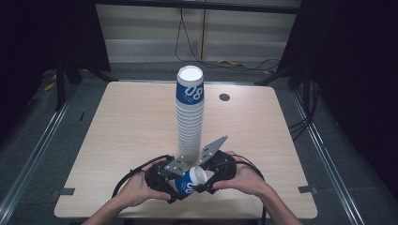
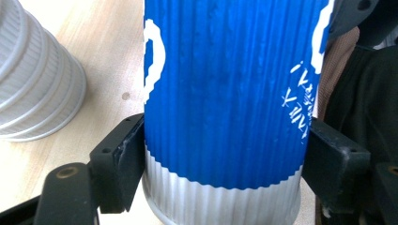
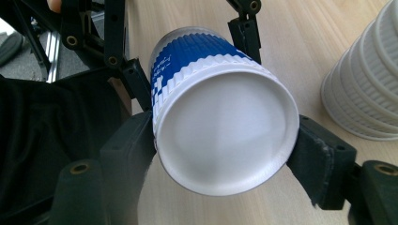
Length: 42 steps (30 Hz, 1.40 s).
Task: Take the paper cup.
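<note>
A blue and white ribbed paper cup (image 1: 190,182) lies on its side just above the table's near edge, held between both grippers. My left gripper (image 1: 179,187) is shut on its lower body; in the left gripper view both pads (image 2: 119,157) press the cup (image 2: 225,93) at the blue-white border. My right gripper (image 1: 202,177) holds the open end; in the right gripper view its pads (image 3: 129,150) touch the cup's white rim (image 3: 225,136) on both sides. A tall stack of the same cups (image 1: 190,117) stands upright just behind the grippers.
The stack's base shows close beside the held cup in both gripper views (image 2: 33,84) (image 3: 366,89). The wooden table (image 1: 131,122) has a round cable hole (image 1: 224,97) at the back right. Cables lie on the floor behind it.
</note>
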Available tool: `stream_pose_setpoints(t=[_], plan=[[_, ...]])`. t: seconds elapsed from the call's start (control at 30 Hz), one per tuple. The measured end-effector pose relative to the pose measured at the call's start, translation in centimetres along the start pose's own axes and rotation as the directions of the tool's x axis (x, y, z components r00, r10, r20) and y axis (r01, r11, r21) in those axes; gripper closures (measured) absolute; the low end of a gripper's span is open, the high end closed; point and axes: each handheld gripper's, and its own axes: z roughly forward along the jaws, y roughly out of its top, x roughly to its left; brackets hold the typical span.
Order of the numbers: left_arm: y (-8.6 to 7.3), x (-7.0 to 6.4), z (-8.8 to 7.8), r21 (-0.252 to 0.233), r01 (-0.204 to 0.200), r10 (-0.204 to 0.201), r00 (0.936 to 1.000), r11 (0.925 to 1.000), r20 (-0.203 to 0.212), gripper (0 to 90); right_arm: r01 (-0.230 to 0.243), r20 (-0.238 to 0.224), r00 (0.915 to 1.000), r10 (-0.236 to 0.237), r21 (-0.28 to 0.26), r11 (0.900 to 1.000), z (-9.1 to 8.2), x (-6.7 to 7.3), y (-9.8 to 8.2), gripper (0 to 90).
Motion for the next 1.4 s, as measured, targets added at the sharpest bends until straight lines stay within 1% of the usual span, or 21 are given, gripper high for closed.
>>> stream_pose_setpoints(t=[0.07, 0.13, 0.17, 0.2, 0.4, 0.43, 0.5, 0.57, 0.6, 0.7, 0.77, 0.8, 0.83, 0.87, 0.93, 1.07, 1.1, 1.2, 1.23, 1.3, 1.4], plan=[[0.0, 0.0, 0.1, 0.006, -0.003, 0.003, 1.0000, 1.0000, 0.000, 22.9, -0.009, -0.003, 1.0000, 0.009, 0.015, 1.000, 0.0, 0.0, 0.1, 26.7], [0.0, -0.1, 0.1, 0.014, -0.015, 0.015, 0.9999, 0.9998, 0.002, 23.0, 0.011, -0.008, 0.9999, -0.011, 0.024, 1.000, 0.1, -0.1, 0.2, 25.4], [0.0, -0.1, 0.1, 0.023, -0.015, 0.015, 0.9999, 0.9996, 0.003, 23.0, 0.017, -0.013, 0.9998, -0.016, 0.042, 0.999, 0.2, -0.1, 0.4, 25.3], [0.0, -0.1, 0.2, 0.021, -0.017, 0.017, 0.9999, 0.9996, 0.002, 23.0, 0.015, -0.006, 0.9999, -0.015, 0.055, 0.998, 0.3, 0.0, 0.4, 25.2], [0.2, -0.3, 0.5, 0.039, -0.018, 0.018, 0.9998, 0.9991, 0.010, 23.0, 0.026, -0.036, 0.9991, -0.023, 0.095, 0.995, 0.6, -0.1, 0.9, 27.1], [0.1, -0.4, 0.5, 0.042, -0.019, 0.019, 0.9998, 0.9989, 0.007, 23.0, 0.044, -0.044, 0.9982, -0.040, 0.094, 0.995, 0.7, -0.1, 1.0, 28.1], [0.1, -0.4, 0.6, 0.050, -0.023, 0.023, 0.9997, 0.9985, 0.010, 23.0, 0.065, -0.040, 0.9973, -0.061, 0.102, 0.993, 0.8, 0.0, 1.1, 28.2], [0.1, -0.4, 0.5, 0.054, -0.025, 0.024, 0.9997, 0.9982, 0.004, 23.0, 0.061, -0.040, 0.9976, -0.057, 0.120, 0.991, 0.9, 0.0, 1.2, 28.1], [0.1, -0.3, 0.4, 0.051, -0.024, 0.024, 0.9997, 0.9984, -0.002, 23.0, 0.053, -0.043, 0.9979, -0.048, 0.126, 0.991, 1.0, 0.0, 1.2, 27.8], [0.2, -0.2, 0.3, 0.042, -0.023, 0.023, 0.9997, 0.9989, -0.001, 23.0, 0.058, -0.046, 0.9975, -0.053, 0.117, 0.991, 1.2, -0.3, 1.2, 27.2], [0.3, -0.3, 0.2, 0.044, -0.030, 0.030, 0.9996, 0.9986, -0.002, 23.0, 0.043, -0.044, 0.9983, -0.038, 0.135, 0.990, 1.3, -0.1, 1.4, 26.5], [0.3, -0.4, 0.2, 0.041, -0.029, 0.029, 0.9996, 0.9987, -0.004, 23.0, 0.047, -0.048, 0.9980, -0.041, 0.133, 0.990, 1.4, -0.1, 1.4, 25.8], [0.3, -0.4, 0.2, 0.039, -0.029, 0.029, 0.9996, 0.9988, -0.002, 23.0, 0.049, -0.051, 0.9978, -0.042, 0.135, 0.990, 1.4, -0.1, 1.5, 26.1], [0.3, -0.4, 0.2, 0.038, -0.032, 0.032, 0.9995, 0.9988, -0.001, 22.9, 0.060, -0.058, 0.9969, -0.053, 0.123, 0.991, 1.5, -0.2, 1.5, 27.7], [0.2, -0.3, 0.2, 0.036, -0.035, 0.035, 0.9994, 0.9987, -0.001, 22.9, 0.061, -0.056, 0.9970, -0.054, 0.124, 0.990, 1.4, -0.1, 1.5, 28.0], [0.1, -0.3, 0.2, 0.030, -0.028, 0.028, 0.9996, 0.9992, 0.002, 22.1, 0.060, -0.060, 0.9968, -0.053, 0.127, 0.990, 1.5, -0.2, 1.5, 28.4], [0.1, -0.4, 0.2, 0.028, -0.030, 0.030, 0.9996, 0.9992, 0.002, 21.7, 0.047, -0.063, 0.9973, -0.039, 0.137, 0.989, 1.4, -0.2, 1.5, 28.4], [0.0, -0.3, 0.2, 0.008, -0.027, 0.027, 0.9996, 0.9996, 0.001, 20.6, 0.037, -0.059, 0.9979, -0.029, 0.138, 0.990, 1.2, -0.2, 1.4, 28.4], [-0.1, -0.2, 0.1, -0.008, -0.028, 0.028, 0.9996, 0.9996, -0.002, 20.4, 0.035, -0.058, 0.9979, -0.027, 0.132, 0.991, 1.2, -0.2, 1.4, 28.4], [-0.1, 0.0, -0.1, -0.018, -0.009, 0.009, 0.9999, 0.9998, 0.011, 19.7, 0.035, -0.056, 0.9980, -0.028, 0.124, 0.992, 1.1, -0.2, 1.3, 28.4], [-0.2, 0.2, -0.3, -0.048, 0.006, -0.006, 1.0000, 0.9988, -0.002, 16.5, 0.035, -0.050, 0.9983, -0.029, 0.126, 0.991, 1.0, -0.3, 1.3, 28.4]])
